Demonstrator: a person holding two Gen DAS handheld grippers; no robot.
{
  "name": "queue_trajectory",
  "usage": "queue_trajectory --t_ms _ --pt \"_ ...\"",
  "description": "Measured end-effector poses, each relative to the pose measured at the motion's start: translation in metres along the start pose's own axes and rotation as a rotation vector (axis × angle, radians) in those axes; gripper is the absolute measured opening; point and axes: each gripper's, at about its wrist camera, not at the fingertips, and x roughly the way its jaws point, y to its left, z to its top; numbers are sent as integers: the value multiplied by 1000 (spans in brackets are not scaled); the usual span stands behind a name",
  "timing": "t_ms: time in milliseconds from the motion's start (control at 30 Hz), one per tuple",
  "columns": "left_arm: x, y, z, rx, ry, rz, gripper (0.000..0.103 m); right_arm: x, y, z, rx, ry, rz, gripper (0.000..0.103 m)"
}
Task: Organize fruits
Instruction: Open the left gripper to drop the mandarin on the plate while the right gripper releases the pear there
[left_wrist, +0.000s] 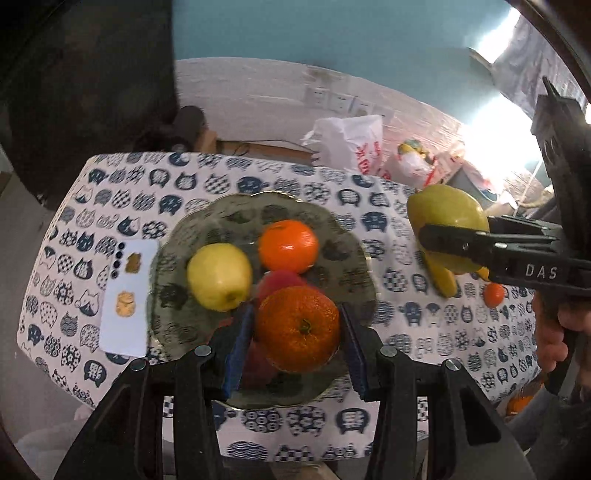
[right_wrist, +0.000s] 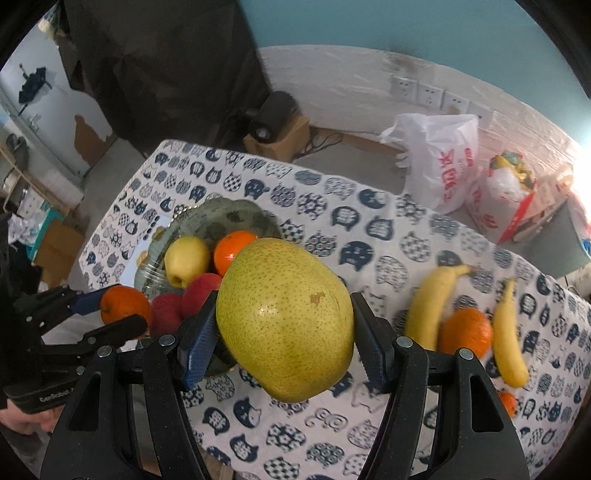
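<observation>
My left gripper (left_wrist: 297, 328) is shut on an orange (left_wrist: 297, 328) and holds it over the near part of a glass plate (left_wrist: 207, 221). On the plate lie a yellow apple (left_wrist: 219, 276), a second orange (left_wrist: 288, 246) and red fruit (left_wrist: 280, 282) partly hidden under the held orange. My right gripper (right_wrist: 284, 325) is shut on a large green pear (right_wrist: 284, 317), held above the tablecloth to the right of the plate (right_wrist: 229, 216). The pear (left_wrist: 445, 214) and right gripper (left_wrist: 436, 236) also show in the left wrist view.
Two bananas (right_wrist: 430, 302) (right_wrist: 509, 339) and an orange (right_wrist: 466, 331) lie on the cat-print tablecloth (right_wrist: 369, 229) at the right. A white phone (left_wrist: 127, 295) lies left of the plate. White plastic bags (right_wrist: 441, 158) and boxes stand behind the table by the wall.
</observation>
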Motion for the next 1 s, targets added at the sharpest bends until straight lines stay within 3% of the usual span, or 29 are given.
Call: queue_trajectory --t_ms 267,833,1000 --pt "7 33 -5 -71 19 12 47 31 20 4 -43 47 -3 67" --pt "15 61 -7 -118 30 43 48 78 40 3 -65 142 -23 68" --pt "25 66 -8 -128 56 60 47 74 43 4 -68 112 -15 68"
